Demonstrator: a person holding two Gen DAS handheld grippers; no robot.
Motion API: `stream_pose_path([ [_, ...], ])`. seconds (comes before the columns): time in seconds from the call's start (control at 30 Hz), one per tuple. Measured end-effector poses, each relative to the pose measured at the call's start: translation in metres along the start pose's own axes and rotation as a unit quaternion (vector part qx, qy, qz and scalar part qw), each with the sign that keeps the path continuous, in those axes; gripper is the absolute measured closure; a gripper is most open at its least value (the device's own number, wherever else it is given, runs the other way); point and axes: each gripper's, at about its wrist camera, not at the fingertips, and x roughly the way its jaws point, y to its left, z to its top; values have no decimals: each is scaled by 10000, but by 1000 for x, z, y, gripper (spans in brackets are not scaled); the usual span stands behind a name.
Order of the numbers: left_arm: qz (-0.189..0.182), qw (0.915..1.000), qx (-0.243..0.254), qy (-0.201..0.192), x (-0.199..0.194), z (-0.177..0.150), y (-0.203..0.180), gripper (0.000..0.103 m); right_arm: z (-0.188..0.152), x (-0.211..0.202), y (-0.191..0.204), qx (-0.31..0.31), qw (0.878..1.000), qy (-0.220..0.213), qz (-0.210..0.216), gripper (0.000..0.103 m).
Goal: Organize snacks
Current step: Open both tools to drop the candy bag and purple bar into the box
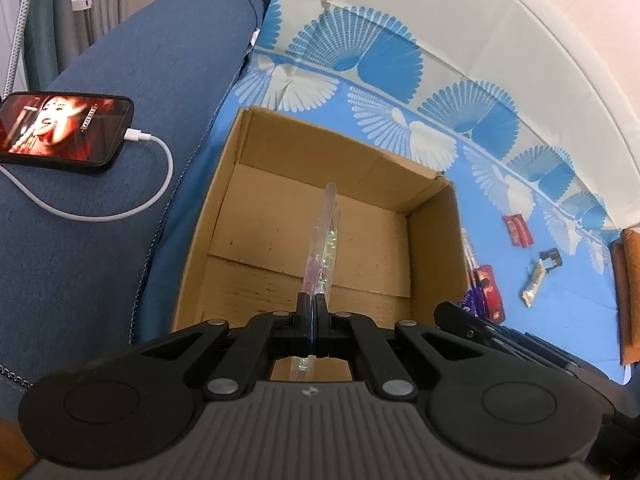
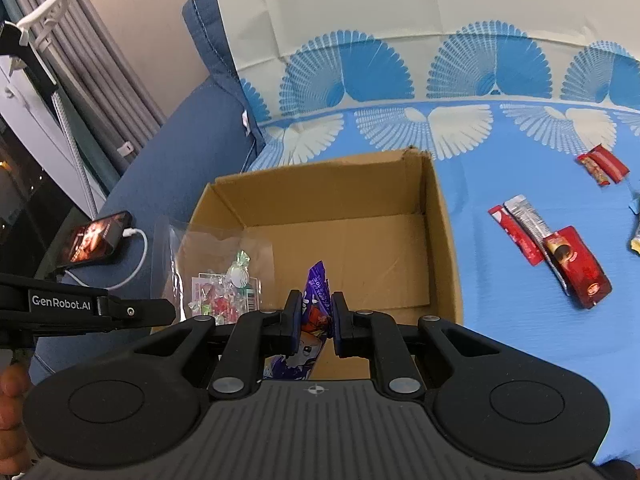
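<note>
An open cardboard box (image 1: 432, 240) (image 2: 440, 216) stands on the blue patterned bedsheet, with nothing lying on its floor. My left gripper (image 1: 312, 302) is shut on a clear plastic bag of candies (image 1: 324, 240), held edge-on above the box; in the right wrist view the bag (image 2: 216, 280) hangs at the box's left side. My right gripper (image 2: 316, 308) is shut on a purple snack packet (image 2: 316, 292) above the box's near edge. Red snack packets (image 2: 576, 272) and a silver bar (image 2: 528, 216) lie on the sheet right of the box.
A phone (image 1: 64, 130) playing video lies on the blue sofa arm on a white charging cable (image 1: 120, 212). More packets (image 1: 518, 230) (image 2: 602, 164) lie further right on the sheet. A cream bed edge runs behind. Curtains hang at far left.
</note>
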Motion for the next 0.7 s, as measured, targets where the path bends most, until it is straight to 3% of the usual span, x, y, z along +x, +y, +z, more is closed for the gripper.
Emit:
stream_pose_path([
  [0.2,112,9999,-9,118,13,3,7,103,1,20,3,-47,9998,188,-54,86],
  [0.27,197,9997,35,132,17,6,7,103,3,28,4,-76,9997,239,-2,81],
  [0.3,227,9996,44,136,18,7,7,103,5,31,5,-62,9997,249,33,74],
  [0.33,227,9996,16,140,19,9,8,101,8,34,5,-29,9997,241,65,56],
  [0.37,252,9996,-41,119,19,10,10,92,11,36,5,-9,9998,209,61,47],
  [0.4,249,9997,-60,65,17,12,11,70,14,36,5,6,9999,109,37,33],
  [0.43,260,9997,-49,2,15,12,11,54,16,34,5,12,10000,-16,7,26],
  [0.47,327,9994,-46,-95,11,12,11,19,18,31,4,0,9999,-120,-14,24],
  [0.5,444,9988,-74,-209,7,11,10,0,20,27,4,-23,9998,-207,-16,22],
  [0.57,601,9967,-90,-536,-5,5,8,0,19,19,3,-83,9995,-292,-51,18],
  [0.7,620,9971,63,-437,-16,-12,2,0,1,-2,1,-362,9988,-267,-173,13],
])
